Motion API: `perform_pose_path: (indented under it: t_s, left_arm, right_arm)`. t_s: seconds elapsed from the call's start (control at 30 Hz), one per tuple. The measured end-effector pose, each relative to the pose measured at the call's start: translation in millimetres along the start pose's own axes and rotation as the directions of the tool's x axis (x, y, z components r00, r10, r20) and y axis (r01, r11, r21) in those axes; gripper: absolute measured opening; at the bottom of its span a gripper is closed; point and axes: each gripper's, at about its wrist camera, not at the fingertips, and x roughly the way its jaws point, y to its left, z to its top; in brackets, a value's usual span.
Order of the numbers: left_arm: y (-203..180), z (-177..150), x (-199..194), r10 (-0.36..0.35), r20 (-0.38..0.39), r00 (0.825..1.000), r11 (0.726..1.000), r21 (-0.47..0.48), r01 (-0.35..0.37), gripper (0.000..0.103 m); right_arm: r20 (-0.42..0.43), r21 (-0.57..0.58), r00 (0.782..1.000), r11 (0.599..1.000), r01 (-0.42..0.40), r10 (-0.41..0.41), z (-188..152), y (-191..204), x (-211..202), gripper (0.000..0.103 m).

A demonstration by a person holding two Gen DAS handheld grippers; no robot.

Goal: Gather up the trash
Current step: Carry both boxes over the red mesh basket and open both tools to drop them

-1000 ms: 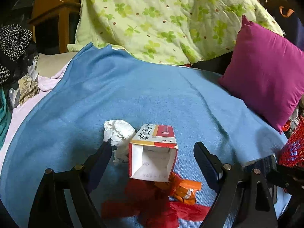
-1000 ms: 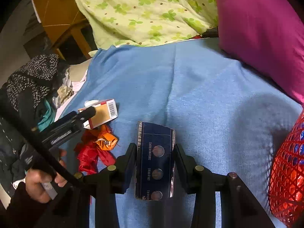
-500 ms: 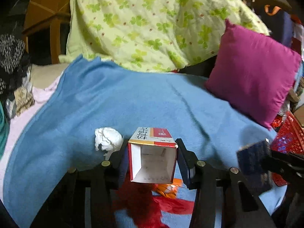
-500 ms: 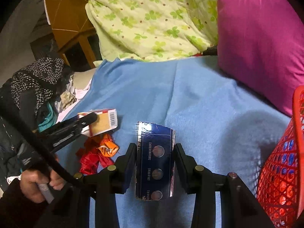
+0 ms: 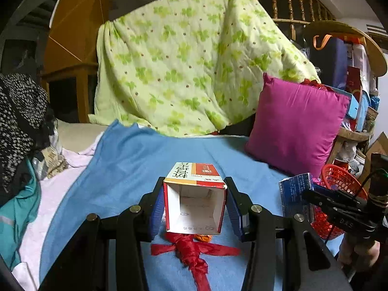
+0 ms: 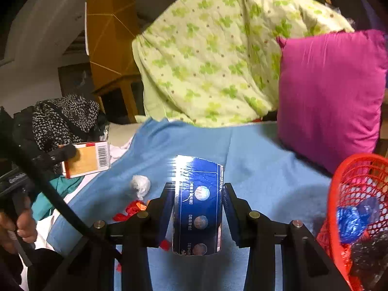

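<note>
Squarely between closed jaws: carton (image 5: 195, 198).

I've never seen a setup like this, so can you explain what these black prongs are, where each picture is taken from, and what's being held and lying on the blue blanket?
There is no robot here. A person holds a hand-squeezed two-finger gripper in each hand, and each gripper carries a wide-angle camera looking along its fingers. So the black prongs at the bottom of each picture are that gripper's own fingers.

In the left camera's picture, the left gripper is clamped on an open, empty carton. In the right camera's picture, the right gripper is clamped on a blue box.

On the blue blanket lie a crumpled tissue and red wrappers. A red basket at the right already holds some trash. Behind are a pink cushion and a green quilt.
</note>
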Motion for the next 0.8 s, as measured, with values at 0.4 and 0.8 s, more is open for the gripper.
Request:
perform_pose_path:
  t_s: [0.4,0.8]
  left_arm:
    - [-56.4,-4.0,-35.5,-0.045,0.032,0.998,0.997,0.066,0.043,0.048]
    - [-110.0,-5.5,-40.5,-0.023,-0.021,1.0,0.99,0.135,0.026,0.049]
  right_arm:
    - [0.094,0.035,0.995,0.999,0.024,-0.027,-5.5,-3.6,-72.1,0.043]
    - [0.148,0.043,0.987,0.998,0.051,-0.057,5.9,-9.7,-124.1,0.043]
